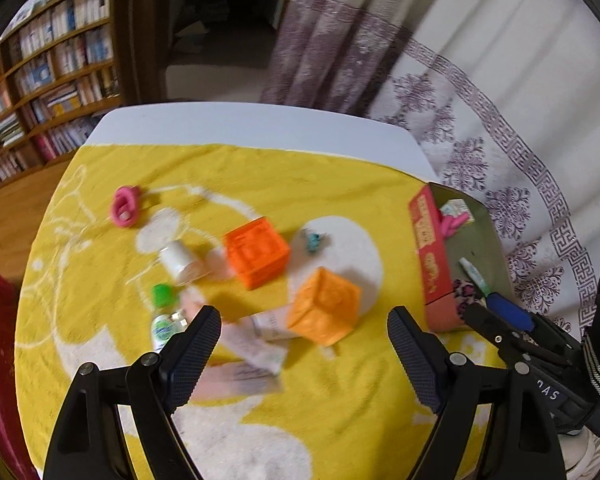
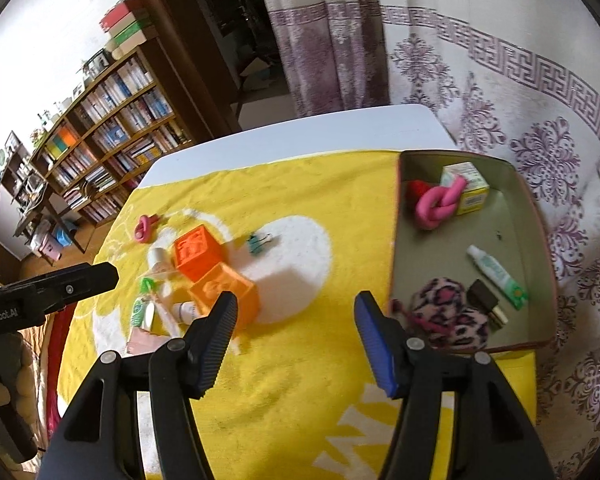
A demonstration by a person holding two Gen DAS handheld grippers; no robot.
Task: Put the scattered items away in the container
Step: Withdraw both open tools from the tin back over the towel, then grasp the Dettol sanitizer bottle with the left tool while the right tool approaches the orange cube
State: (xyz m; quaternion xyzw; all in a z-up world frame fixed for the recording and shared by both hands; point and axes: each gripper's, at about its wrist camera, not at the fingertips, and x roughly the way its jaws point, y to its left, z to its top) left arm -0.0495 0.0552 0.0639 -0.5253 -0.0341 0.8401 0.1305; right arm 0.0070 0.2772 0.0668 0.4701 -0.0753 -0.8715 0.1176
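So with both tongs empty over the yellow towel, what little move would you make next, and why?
Probably lower the left tongs onto the lighter orange cube. They stand open with nothing between them, that cube lies just ahead of them, and it is still out on the towel rather than in the red box.

Motion blur smears the pale tubes and sachets (image 1: pixel 256 344) lying by the left gripper's near finger (image 1: pixel 194 354), so their labels cannot be read. The print on the sanitiser bottle (image 1: pixel 165 326) is blurred too. The small teal thing (image 2: pixel 256 242) is too small to tell what it is. The leopard-print pouch (image 2: pixel 452 316) is partly hidden behind the right gripper's blue finger (image 2: pixel 374 346). The bookshelf (image 1: pixel 52 80) is cut off at the picture's edge
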